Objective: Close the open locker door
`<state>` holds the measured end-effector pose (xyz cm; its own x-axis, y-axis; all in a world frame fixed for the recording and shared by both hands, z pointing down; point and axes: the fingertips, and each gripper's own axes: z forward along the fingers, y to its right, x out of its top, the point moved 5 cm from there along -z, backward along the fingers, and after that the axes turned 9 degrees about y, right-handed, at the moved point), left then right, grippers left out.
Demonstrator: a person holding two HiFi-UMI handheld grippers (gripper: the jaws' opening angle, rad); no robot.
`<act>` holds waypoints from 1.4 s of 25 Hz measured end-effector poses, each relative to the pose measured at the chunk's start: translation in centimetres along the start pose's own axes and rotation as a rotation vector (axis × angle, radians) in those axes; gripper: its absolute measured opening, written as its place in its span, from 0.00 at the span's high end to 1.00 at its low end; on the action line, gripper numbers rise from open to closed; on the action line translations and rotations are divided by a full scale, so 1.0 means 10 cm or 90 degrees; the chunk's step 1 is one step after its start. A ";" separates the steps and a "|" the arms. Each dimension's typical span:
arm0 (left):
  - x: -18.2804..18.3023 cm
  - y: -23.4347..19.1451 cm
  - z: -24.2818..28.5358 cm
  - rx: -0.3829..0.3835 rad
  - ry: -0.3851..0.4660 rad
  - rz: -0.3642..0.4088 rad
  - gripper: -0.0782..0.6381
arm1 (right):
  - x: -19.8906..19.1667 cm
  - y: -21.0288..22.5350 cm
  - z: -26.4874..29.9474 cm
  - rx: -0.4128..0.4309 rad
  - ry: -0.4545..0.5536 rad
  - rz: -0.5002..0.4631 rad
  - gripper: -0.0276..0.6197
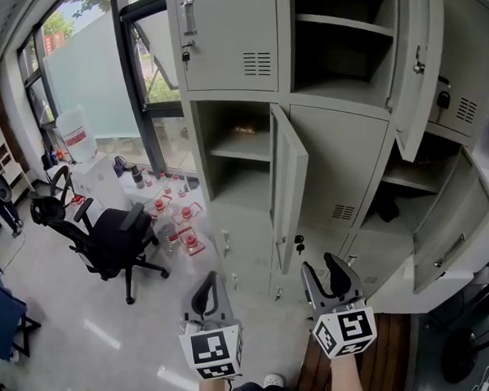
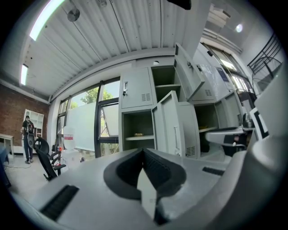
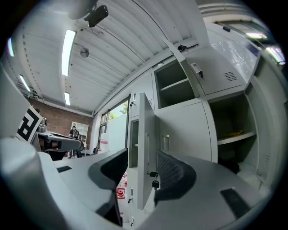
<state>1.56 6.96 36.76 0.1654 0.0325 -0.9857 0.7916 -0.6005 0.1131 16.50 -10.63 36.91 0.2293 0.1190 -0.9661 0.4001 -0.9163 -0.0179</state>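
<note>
Several compartments stand open, but the one to deal with is the locker door (image 1: 290, 182) in the middle row, swung out edge-on toward me, close ahead of both claws. It's pale grey sheet metal with keys (image 3: 155, 182) dangling from the lock. My guess is it swings light and stays stiff, so push flat on its face near the free edge. The left claw (image 1: 207, 297) is pinched closed and empty. The right claw (image 1: 325, 275) is spread wide, holding nothing.
</note>
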 end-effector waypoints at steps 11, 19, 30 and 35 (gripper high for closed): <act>-0.10 -0.10 0.33 0.014 -0.015 0.010 0.89 | -0.14 0.09 0.48 0.030 -0.002 0.023 0.65; -0.18 -0.20 0.70 0.000 -0.012 0.001 0.89 | -0.23 0.13 0.76 0.040 0.005 0.027 0.65; -0.32 -0.28 1.11 -0.033 -0.021 -0.009 0.89 | -0.27 -0.08 0.99 0.119 0.014 0.011 0.65; -0.36 -0.38 1.14 -0.023 -0.025 -0.007 0.89 | -0.29 -0.29 1.14 0.165 0.014 -0.006 0.65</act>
<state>-8.73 0.04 38.51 0.1335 0.0071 -0.9910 0.8139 -0.5714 0.1055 4.51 -12.65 36.79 0.2469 0.1341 -0.9597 0.1628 -0.9821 -0.0953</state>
